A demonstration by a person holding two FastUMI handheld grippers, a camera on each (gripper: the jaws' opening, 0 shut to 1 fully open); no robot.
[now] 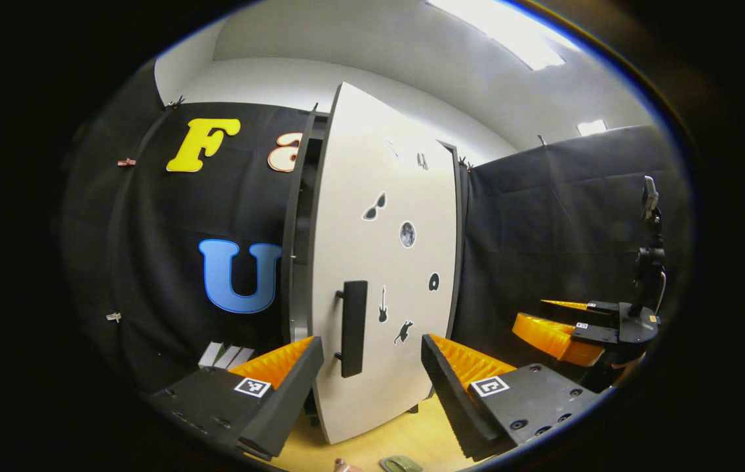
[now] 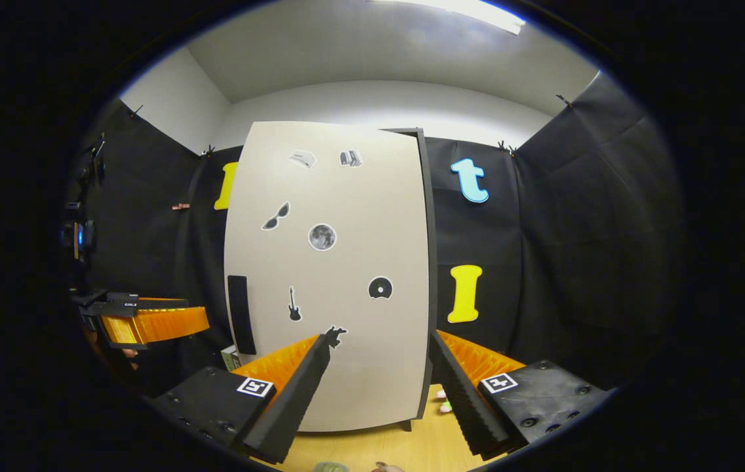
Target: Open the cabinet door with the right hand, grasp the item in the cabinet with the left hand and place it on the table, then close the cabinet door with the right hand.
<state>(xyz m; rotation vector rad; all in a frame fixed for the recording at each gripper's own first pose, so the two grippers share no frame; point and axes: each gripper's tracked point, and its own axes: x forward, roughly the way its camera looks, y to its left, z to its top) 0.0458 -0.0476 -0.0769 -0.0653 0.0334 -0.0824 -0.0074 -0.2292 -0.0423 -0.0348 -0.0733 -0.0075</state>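
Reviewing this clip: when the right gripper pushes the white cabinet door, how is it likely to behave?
The cabinet door looks like a flat rigid panel, so it should probably swing without flexing. It stands ajar in the left gripper view, hinting that it pivots freely. Its face looks smooth, so fingers may slide; the black handle likely gives surer purchase.

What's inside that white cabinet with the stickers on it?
Hard to say. The cabinet door stands slightly ajar, and the gap at its handle side shows dark shelf edges. The door covers the rest, so whatever sits inside is hidden. A small box peeks out beside it.

Bright ceiling panels (image 1: pixel 510 33) glare overhead (fisheye bends the edges); centre sharp, rim dim.
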